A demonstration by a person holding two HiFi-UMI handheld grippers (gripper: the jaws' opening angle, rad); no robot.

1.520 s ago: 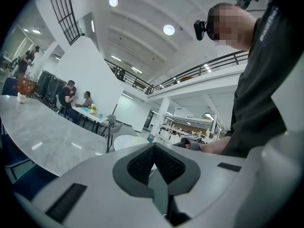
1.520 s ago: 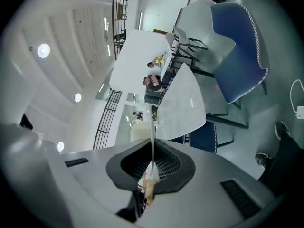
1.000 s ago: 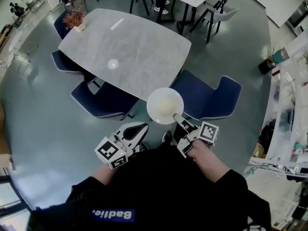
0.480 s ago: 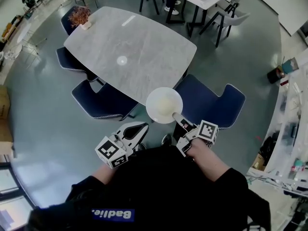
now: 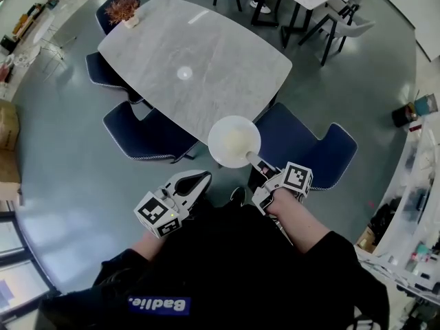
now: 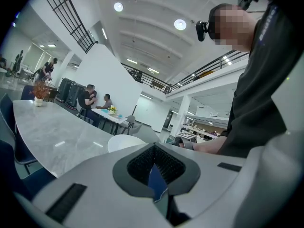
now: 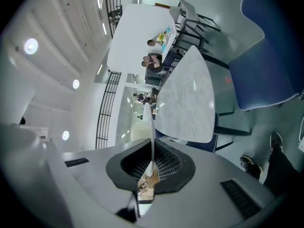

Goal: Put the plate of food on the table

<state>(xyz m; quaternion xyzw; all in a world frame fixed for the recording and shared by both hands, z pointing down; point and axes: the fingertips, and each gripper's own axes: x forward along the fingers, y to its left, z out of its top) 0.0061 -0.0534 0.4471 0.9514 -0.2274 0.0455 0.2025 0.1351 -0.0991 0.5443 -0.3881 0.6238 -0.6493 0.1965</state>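
Clamping the near rim of the white plate (image 5: 234, 141), the right gripper (image 5: 256, 162) is holding it out in front of the person, off any surface. The right gripper view is showing the plate edge-on, pinched between the two dark pads. A pale yellowish food (image 5: 236, 143) is lying in the plate's middle. From the head view the plate is showing at the near edge of the grey marble table (image 5: 199, 53), between two blue chairs (image 5: 311, 141) pushed in at that side; it is not yet resting on the tabletop. The left gripper (image 5: 196, 181) is hanging just beside and to the left of the plate, apart from it, its jaws standing together with nothing between them. At the table's far end a small potted plant (image 5: 122, 8) is standing. The person's black sleeves (image 5: 227, 267) are filling the lower part of the head view.
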